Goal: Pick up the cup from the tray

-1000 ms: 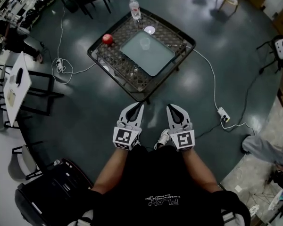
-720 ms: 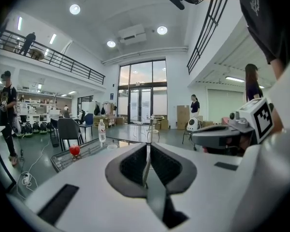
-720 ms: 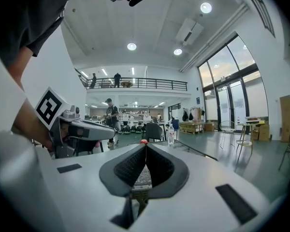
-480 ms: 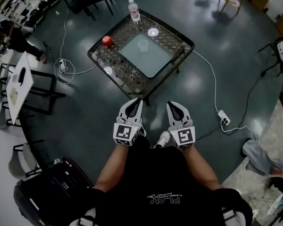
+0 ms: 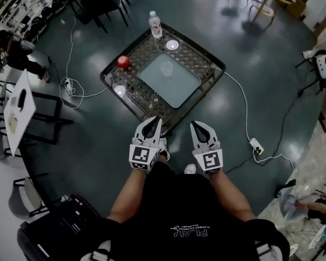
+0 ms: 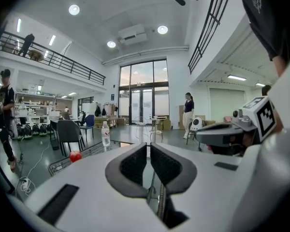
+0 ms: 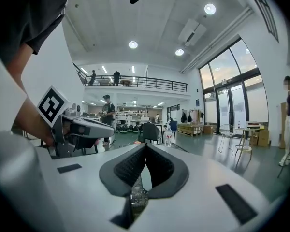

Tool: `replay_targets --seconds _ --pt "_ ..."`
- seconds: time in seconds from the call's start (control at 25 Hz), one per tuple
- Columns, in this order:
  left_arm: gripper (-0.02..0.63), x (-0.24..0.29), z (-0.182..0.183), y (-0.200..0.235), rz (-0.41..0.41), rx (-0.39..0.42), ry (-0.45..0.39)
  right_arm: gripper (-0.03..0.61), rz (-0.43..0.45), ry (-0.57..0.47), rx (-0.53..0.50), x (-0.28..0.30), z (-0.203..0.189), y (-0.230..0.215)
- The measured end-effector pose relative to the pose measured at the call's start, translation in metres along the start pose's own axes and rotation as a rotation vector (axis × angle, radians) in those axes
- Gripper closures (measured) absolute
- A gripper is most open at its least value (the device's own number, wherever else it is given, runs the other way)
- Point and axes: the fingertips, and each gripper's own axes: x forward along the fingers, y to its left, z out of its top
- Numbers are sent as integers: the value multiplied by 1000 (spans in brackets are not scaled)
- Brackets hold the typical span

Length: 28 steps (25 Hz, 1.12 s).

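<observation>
Left claw [image 5: 155,122] and right claw [image 5: 197,125] are edging nearer the counter [image 5: 135,84] than a second ago, both pinched closed and empty, while the cup [image 5: 167,66] is standing on the tray [image 5: 182,81], well apart from them.

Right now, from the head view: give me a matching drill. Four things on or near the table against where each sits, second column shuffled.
Things:
1. cup
2. water bottle
3. red round object
4. power strip

Places:
A. on the floor, right of the table
B. on the tray
C. at the table's far corner
D. on the table top, left of the tray

Pairs: 1-B, 2-C, 3-D, 4-A
</observation>
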Motion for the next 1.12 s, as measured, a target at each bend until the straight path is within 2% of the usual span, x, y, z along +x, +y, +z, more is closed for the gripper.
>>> replay_targets --seconds 0.16,0.48,0.68,0.76,1.0,1.12 --pt "586 27 6 24 -45 2 -1 569 -43 -4 26 34 17 -12" --pt "584 74 -4 80 -105 -21 30 569 -110 51 60 91 7 -30" --pt "584 100 -1 111 -125 -55 10 569 -152 78 65 121 6 -34" --pt "584 108 0 124 -130 -34 5 569 -168 84 68 132 5 -36" --pt "584 134 -10 141 -165 -8 29 569 -194 104 64 153 0 -50" --pt "584 150 -21 142 -167 -13 72 569 -193 127 95 164 -11 -61"
